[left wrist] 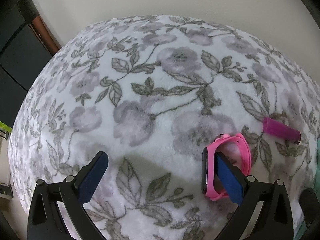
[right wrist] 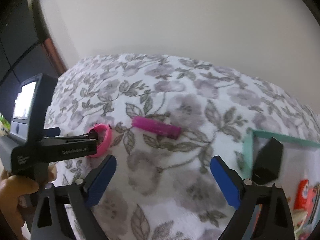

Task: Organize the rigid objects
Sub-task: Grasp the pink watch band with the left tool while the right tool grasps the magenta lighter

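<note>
While both grippers gape | pink watch (left wrist: pixel 228 166) looped over left gripper (left wrist: pixel 158 176) finger | purple tube (left wrist: pixel 281 131) beyond

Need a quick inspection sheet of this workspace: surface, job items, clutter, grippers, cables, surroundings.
Surface: floral fleece blanket.
Job's things: pink watch with its band hooked over one finger of the left gripper; magenta tube lying loose; teal tray at the right.
Clutter: black box and a red-and-white packet in the tray.
Grippers: left open; right gripper open, empty.
Cables: nothing seen.
Surroundings: pale wall, dark furniture.
</note>
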Motion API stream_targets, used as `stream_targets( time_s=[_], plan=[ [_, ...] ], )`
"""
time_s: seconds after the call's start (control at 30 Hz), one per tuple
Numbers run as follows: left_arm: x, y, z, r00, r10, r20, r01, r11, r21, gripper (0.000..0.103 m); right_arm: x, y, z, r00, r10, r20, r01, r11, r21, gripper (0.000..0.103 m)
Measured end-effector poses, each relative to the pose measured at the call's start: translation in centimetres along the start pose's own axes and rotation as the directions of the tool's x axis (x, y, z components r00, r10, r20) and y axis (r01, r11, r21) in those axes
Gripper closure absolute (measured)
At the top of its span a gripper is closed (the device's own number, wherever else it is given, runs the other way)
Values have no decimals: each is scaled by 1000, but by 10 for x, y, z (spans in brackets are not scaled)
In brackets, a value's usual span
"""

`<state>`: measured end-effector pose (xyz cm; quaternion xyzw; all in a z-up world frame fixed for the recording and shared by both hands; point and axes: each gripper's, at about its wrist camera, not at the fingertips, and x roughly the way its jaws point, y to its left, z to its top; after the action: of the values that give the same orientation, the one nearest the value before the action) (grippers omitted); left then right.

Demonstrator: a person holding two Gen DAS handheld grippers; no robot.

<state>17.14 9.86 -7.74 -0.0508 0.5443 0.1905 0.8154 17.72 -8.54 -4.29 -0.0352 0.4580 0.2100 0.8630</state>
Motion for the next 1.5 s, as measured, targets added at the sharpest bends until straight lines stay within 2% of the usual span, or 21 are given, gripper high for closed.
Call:
stream_targets(
  time_s=[0.07,0.2,0.33,0.5,0.57,0.73,0.83,0.9,0.93,1.0,1.07,1.23,1.27,1.37,1.5],
  plan=[
    [2,2,1,1000,-20,-9,20,1000,-9,0,9,8,8,1000,-15,-17,14,999,-42,7],
    [4,7,2,998,-55,-25,55,998,-25,0,30,26,19,992,-110,-60,101,984,-149,10],
    [8,12,4,995,-87,-39,86,996,-37,0,49,42,24,976,-212,-56,190,944,-270,11],
    [11,16,6,993,-104,-47,102,994,-36,0,67,58,28,961,-271,-50,230,890,-393,14],
    [14,20,8,993,-111,-49,109,993,-38,0,71,60,31,962,-268,-44,225,879,-419,16],
    [17,24,10,991,-120,-54,117,992,-51,0,80,54,42,973,-220,-64,174,892,-417,20],
    [20,27,10,990,-129,-60,126,990,-60,0,82,51,43,982,-169,-83,122,906,-405,29],
    [21,27,10,990,-126,-62,123,991,-57,0,82,49,43,987,-125,-104,78,924,-376,42],
    [23,28,11,990,-125,-63,121,991,-58,0,83,48,43,988,-113,-109,66,930,-363,44],
    [25,28,12,990,-122,-64,118,991,-56,0,81,50,41,988,-102,-118,52,930,-365,55],
    [26,29,11,990,-124,-66,120,991,-57,0,75,55,35,987,-97,-131,42,928,-370,61],
    [26,28,11,990,-125,-68,121,991,-58,0,62,64,17,985,-38,-167,-25,933,-358,63],
    [26,28,10,990,-125,-68,121,991,-58,0,61,64,14,985,-35,-167,-28,934,-356,66],
    [22,27,8,989,-134,-65,130,989,-64,1,61,64,12,987,-27,-159,-26,945,-327,68],
    [15,26,7,989,-139,-59,135,989,-60,10,65,62,15,989,-29,-146,-16,955,-297,68]
  ],
)
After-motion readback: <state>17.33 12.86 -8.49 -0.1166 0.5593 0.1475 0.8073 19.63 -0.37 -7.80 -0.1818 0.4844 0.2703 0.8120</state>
